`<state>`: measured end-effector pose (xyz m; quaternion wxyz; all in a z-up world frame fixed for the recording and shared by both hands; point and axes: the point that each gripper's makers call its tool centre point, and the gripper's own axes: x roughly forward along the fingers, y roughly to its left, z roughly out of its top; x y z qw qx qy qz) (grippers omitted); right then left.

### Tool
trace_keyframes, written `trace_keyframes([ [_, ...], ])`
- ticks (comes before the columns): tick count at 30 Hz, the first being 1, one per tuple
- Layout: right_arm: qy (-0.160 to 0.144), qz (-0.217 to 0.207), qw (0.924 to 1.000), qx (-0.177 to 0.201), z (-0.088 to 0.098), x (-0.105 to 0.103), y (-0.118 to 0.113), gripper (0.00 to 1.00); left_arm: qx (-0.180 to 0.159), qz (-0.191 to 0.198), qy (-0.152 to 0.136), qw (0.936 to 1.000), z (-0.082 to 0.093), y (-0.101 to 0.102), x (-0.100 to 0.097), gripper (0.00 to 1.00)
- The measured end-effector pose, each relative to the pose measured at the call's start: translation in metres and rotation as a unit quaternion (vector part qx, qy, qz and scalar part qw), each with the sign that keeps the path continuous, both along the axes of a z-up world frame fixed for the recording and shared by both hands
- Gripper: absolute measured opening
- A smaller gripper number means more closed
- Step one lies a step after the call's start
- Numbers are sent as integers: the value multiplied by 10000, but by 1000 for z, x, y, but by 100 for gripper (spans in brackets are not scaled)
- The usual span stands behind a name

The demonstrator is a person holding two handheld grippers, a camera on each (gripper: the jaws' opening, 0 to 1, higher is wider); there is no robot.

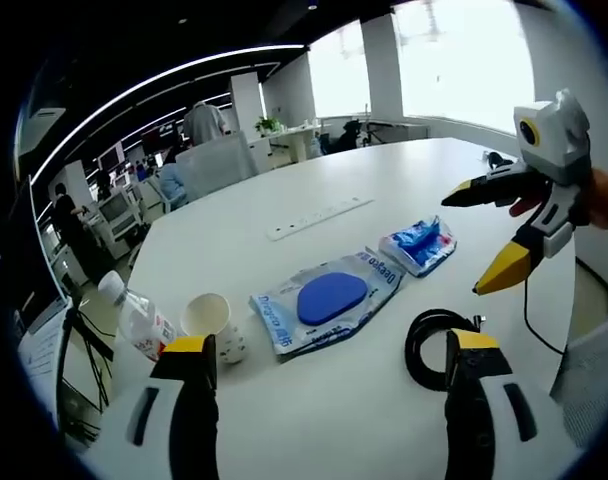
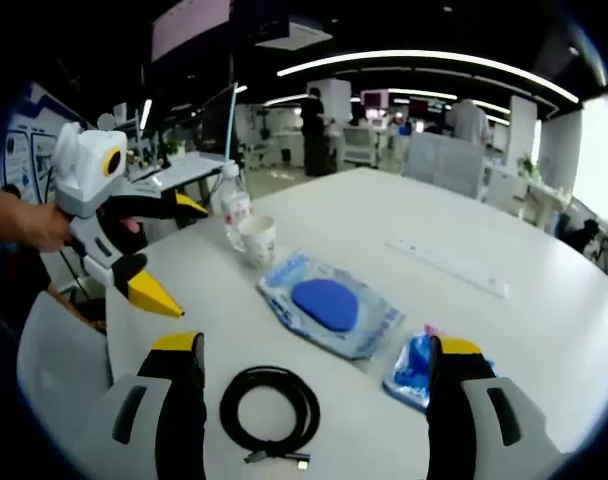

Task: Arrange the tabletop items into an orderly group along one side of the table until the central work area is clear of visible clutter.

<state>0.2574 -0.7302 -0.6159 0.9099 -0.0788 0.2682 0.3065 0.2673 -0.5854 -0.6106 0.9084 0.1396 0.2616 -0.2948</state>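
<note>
We work over a round white tabletop (image 1: 284, 200) in an open office. Both grippers hover released, grasping nothing. Between the right gripper's (image 2: 314, 385) fingers lies the coiled black cable (image 2: 270, 407); the flat blue-and-white plastic packet (image 2: 331, 305) lies beyond. The left gripper (image 1: 327, 375) fronts the white paper cup (image 1: 210, 318). We judge gathering hasn't started; next, close on the cable.

Open-plan office: big white table (image 1: 314, 400) in the foreground, desks with monitors (image 1: 114, 205) at left, ceiling strip lights (image 2: 424, 60) along the top, large windows (image 1: 464, 55) upper right.
</note>
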Motion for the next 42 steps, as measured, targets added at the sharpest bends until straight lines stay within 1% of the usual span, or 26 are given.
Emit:
trace_keyframes([
  [4,-53,77,9999,-94,-1,-5,-3,86,26,-33,-8,10000,1,-3,-7,91],
  [7,-70,143,9997,-162,-2,-11,-3,82,50,-80,-57,9999,3,-6,-12,86],
  [11,-88,226,9995,-209,-6,-16,-5,76,117,-143,-84,9998,3,-9,-17,81],
  [15,-207,320,9985,-397,-7,-17,-8,66,167,-199,-139,9996,3,-10,-19,75],
  [17,-252,372,9981,-413,-6,-17,-9,59,173,-232,-132,9995,3,-12,-19,72],
  [21,-330,494,9969,-509,-6,-18,-9,52,248,-328,-166,9990,2,-15,-21,63],
  [24,-279,515,9969,-517,-8,-19,-9,51,243,-376,-180,9988,2,-18,-21,58],
  [26,-299,540,9967,-535,-9,-19,-8,50,263,-403,-210,9986,1,-20,-22,55],
  [31,-266,717,9947,-683,-17,-27,-6,44,302,-462,-132,9984,-6,-25,-26,46],
  [34,-188,826,9934,-771,-25,-30,-7,40,284,-492,-53,9984,-9,-30,-29,43],
  [36,-165,872,9930,-780,-29,-31,-7,39,298,-535,-28,9981,-12,-34,-31,42],
  [38,-75,919,9928,-760,-33,-34,-8,36,322,-593,3,9977,-15,-37,-33,39],
  [42,-54,982,9920,-792,-38,-36,-8,33,338,-595,88,9976,-22,-40,-36,38],
])
